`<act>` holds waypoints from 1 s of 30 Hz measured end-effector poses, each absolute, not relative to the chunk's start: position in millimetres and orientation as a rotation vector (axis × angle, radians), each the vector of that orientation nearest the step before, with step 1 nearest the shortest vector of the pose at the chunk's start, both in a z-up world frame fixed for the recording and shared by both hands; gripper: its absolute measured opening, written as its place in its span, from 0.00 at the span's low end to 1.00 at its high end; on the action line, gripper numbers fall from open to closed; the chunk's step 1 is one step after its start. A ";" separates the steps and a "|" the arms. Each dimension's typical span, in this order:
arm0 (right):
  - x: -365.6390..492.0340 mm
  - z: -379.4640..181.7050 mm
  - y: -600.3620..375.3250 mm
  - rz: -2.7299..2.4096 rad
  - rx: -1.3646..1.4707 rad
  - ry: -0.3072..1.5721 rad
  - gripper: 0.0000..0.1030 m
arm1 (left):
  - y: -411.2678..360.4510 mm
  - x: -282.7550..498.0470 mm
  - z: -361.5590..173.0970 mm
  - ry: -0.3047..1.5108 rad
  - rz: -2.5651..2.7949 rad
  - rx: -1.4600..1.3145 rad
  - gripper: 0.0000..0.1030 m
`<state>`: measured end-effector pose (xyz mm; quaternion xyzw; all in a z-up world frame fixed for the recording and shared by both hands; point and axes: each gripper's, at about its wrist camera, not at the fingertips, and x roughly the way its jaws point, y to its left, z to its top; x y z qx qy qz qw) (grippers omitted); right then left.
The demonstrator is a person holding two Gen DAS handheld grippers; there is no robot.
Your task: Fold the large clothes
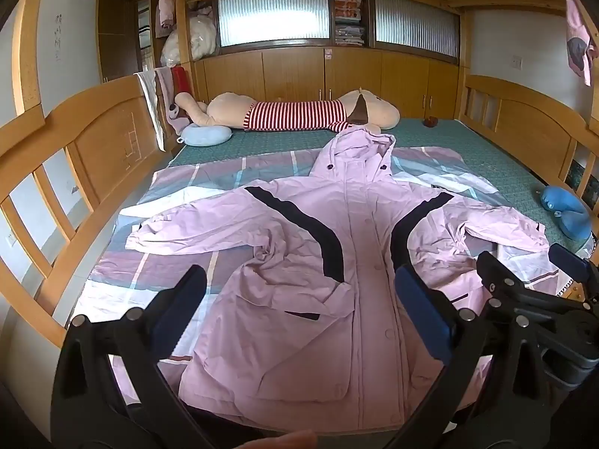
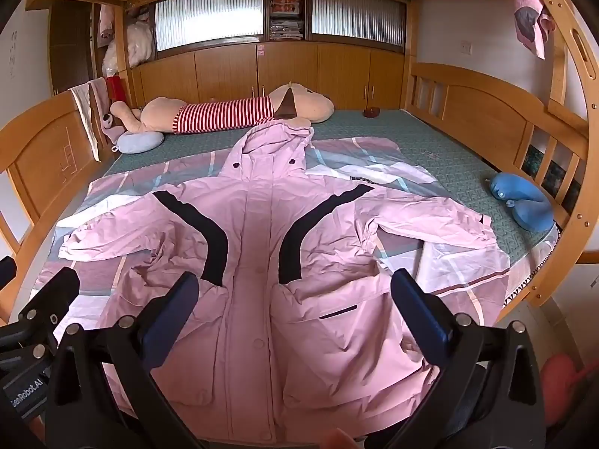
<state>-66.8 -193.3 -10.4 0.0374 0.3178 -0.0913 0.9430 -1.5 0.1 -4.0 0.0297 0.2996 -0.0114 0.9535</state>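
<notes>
A large pink hooded jacket [image 1: 359, 247] with dark stripes lies flat, front up, on a checked sheet [image 1: 157, 273] on the bed, sleeves spread, hood pointing away. It also shows in the right wrist view [image 2: 258, 262]. My left gripper [image 1: 299, 292] is open and empty, held above the jacket's lower left part. My right gripper [image 2: 295, 295] is open and empty above the lower middle. The right gripper also shows at the right edge of the left wrist view [image 1: 524, 273].
A big plush toy [image 1: 299, 114] in a red striped shirt lies at the far end. A light blue neck pillow [image 1: 206, 135] lies far left, a darker blue one [image 1: 565, 213] at the right. Wooden bed rails [image 1: 93, 157] run along both sides.
</notes>
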 end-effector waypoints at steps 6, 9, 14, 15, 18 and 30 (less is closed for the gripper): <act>-68.3 -12.9 -194.9 -0.188 0.074 0.647 0.99 | 0.0 -1.8 -4.7 0.610 -0.022 0.059 0.98; -68.2 -13.0 -194.7 -0.187 0.074 0.648 0.99 | -1.4 -1.1 -5.2 0.611 -0.022 0.060 0.98; -65.8 -10.1 -193.3 -0.189 0.072 0.650 0.99 | -1.2 -1.1 -6.6 0.613 -0.022 0.059 0.98; -65.3 -9.5 -193.4 -0.188 0.071 0.650 0.99 | -0.8 -1.0 -6.4 0.613 -0.022 0.059 0.98; -70.1 -10.6 -197.6 -0.188 0.069 0.652 0.99 | -1.1 -1.6 -7.5 0.613 -0.025 0.060 0.98; -56.4 -17.8 -186.0 -0.190 0.049 0.677 0.99 | 3.0 1.9 -13.0 0.632 -0.030 0.049 0.98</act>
